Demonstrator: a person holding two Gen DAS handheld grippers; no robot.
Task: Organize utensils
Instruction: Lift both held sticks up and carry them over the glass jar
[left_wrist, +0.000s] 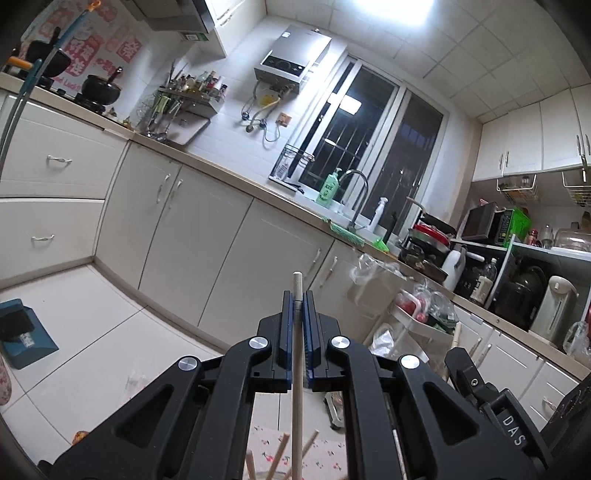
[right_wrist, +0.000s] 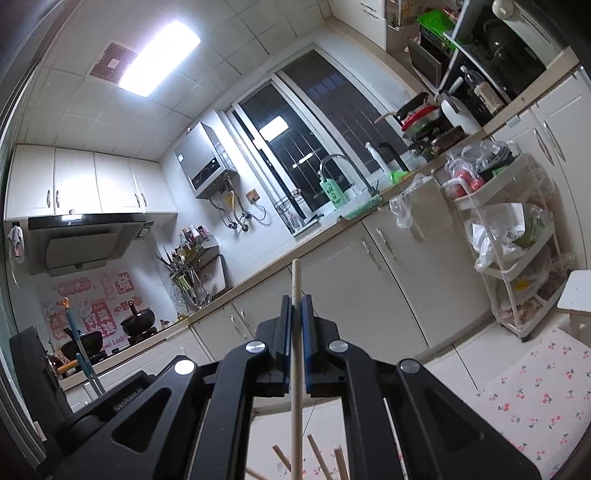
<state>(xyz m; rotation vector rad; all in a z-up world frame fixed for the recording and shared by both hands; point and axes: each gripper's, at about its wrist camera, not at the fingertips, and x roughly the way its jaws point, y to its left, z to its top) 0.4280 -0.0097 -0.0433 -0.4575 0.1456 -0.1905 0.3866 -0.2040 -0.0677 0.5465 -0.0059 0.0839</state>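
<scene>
My left gripper is shut on a pale wooden chopstick that runs down between its blue pads, its tip sticking out above them. My right gripper is likewise shut on a second pale chopstick, upright between its pads. Below each gripper the ends of several more wooden chopsticks poke up at the bottom edge, over a cherry-print cloth. What holds them is hidden. Both grippers point about level at the kitchen cabinets. The right gripper's black body shows at the lower right of the left wrist view.
White cabinets under a beige counter, a sink with a tap, a stove with black pots and a utensil rack lie ahead. A white trolley with bags stands right. A blue dustpan lies on the tiled floor.
</scene>
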